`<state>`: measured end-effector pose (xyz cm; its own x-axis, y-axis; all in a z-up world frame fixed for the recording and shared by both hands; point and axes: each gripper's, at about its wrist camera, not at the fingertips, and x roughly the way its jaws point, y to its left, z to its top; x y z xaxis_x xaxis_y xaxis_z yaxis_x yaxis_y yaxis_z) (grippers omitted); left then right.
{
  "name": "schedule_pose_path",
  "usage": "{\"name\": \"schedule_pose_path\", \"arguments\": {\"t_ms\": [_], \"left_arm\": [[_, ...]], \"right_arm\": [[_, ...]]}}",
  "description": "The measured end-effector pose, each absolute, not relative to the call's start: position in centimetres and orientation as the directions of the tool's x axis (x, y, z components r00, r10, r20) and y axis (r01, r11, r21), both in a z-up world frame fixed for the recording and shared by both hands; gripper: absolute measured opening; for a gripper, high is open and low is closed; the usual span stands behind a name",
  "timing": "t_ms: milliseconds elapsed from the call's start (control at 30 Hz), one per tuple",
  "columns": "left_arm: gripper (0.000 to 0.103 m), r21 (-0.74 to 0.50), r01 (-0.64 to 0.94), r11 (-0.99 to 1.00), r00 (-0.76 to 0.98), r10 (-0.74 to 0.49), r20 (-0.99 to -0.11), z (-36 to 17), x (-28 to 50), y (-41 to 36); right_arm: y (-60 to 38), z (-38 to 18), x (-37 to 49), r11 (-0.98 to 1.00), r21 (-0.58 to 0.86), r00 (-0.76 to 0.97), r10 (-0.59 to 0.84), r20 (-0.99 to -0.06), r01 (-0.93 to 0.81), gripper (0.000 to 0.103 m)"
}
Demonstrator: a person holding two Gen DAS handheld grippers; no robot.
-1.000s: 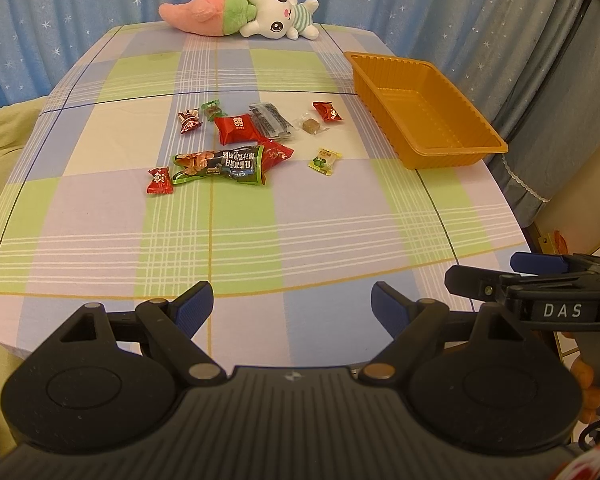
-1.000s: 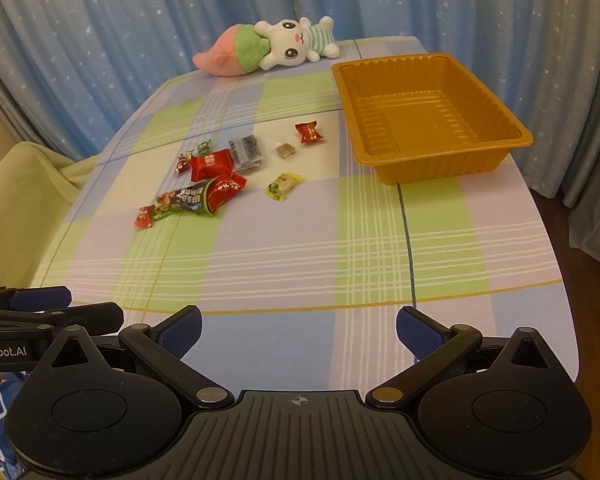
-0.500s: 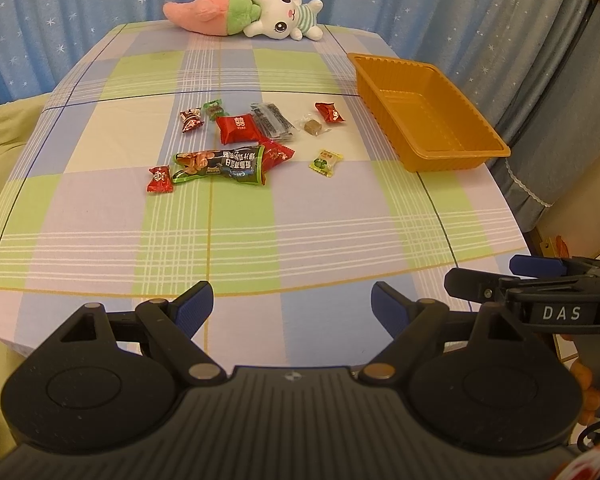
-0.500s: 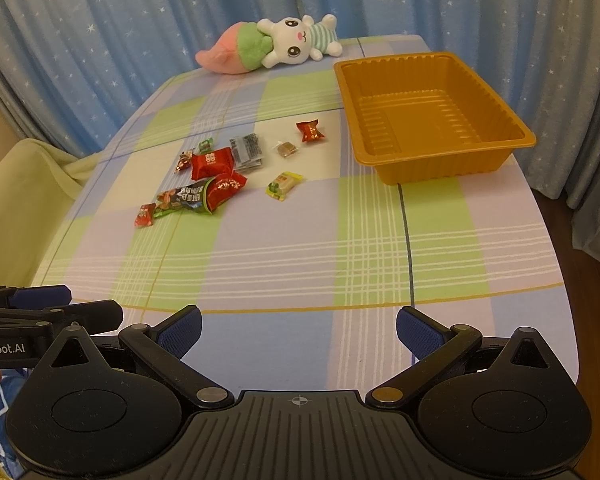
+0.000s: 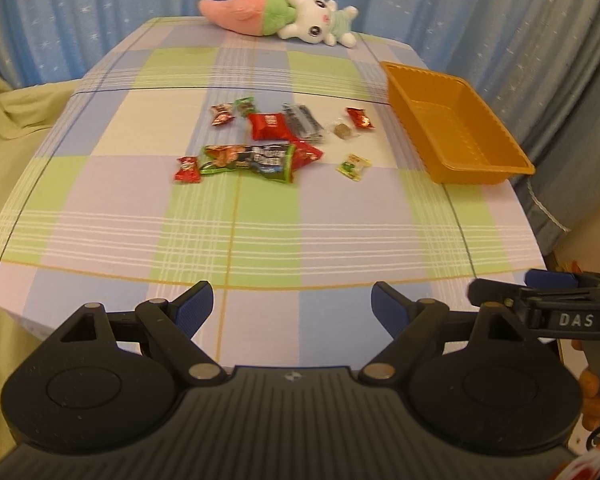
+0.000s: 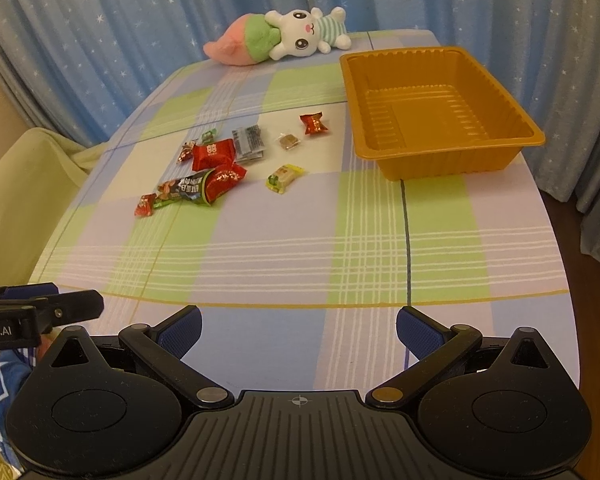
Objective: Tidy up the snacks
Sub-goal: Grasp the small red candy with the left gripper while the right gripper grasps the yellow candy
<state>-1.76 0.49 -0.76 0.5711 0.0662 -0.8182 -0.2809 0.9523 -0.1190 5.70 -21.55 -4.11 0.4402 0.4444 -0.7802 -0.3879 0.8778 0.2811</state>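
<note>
Several snack packets lie in a cluster mid-table: a long green packet (image 5: 248,160) (image 6: 184,192), a red square packet (image 5: 270,126) (image 6: 213,154), a yellow-green candy (image 5: 353,166) (image 6: 283,177), and a red candy (image 5: 360,118) (image 6: 314,123). An empty orange tray (image 5: 480,168) (image 6: 452,164) stands at the right. My left gripper (image 5: 292,306) is open and empty above the near table edge. My right gripper (image 6: 298,326) is open and empty too, also near the front edge, far from the snacks.
A plush bunny with a pink carrot body (image 5: 276,20) (image 6: 276,36) lies at the table's far edge. Blue star curtains hang behind. A pale green chair (image 6: 16,200) stands left of the table. The checked tablecloth (image 5: 260,232) covers the table.
Both grippers have moved slightly forward over the table edge and the left view has tilted. The snacks and tray have not moved. Both grippers stay open.
</note>
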Motion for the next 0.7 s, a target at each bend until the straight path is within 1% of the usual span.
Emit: {"name": "schedule_pose_path", "arguments": {"t_ms": [400, 533, 700], "left_arm": [[0.085, -0.067, -0.417, 0.906, 0.569, 0.203, -0.797, -1.9, -4.1, 2.0], [0.085, -0.051, -0.434, 0.900, 0.564, 0.226, -0.794, -2.3, -4.3, 2.7], [0.084, -0.026, -0.415, 0.910, 0.567, 0.236, -0.789, -2.9, -3.1, 3.8]], "right_arm": [[-22.5, -5.9, 6.2, 0.849, 0.300, 0.412, 0.484, -0.773, -0.435, 0.103], [-22.1, -6.4, 6.5, 0.841, 0.312, 0.406, 0.498, -0.766, -0.443, 0.103], [-21.4, -6.8, 7.1, 0.839, 0.335, 0.410, 0.510, -0.756, -0.428, 0.103]]}}
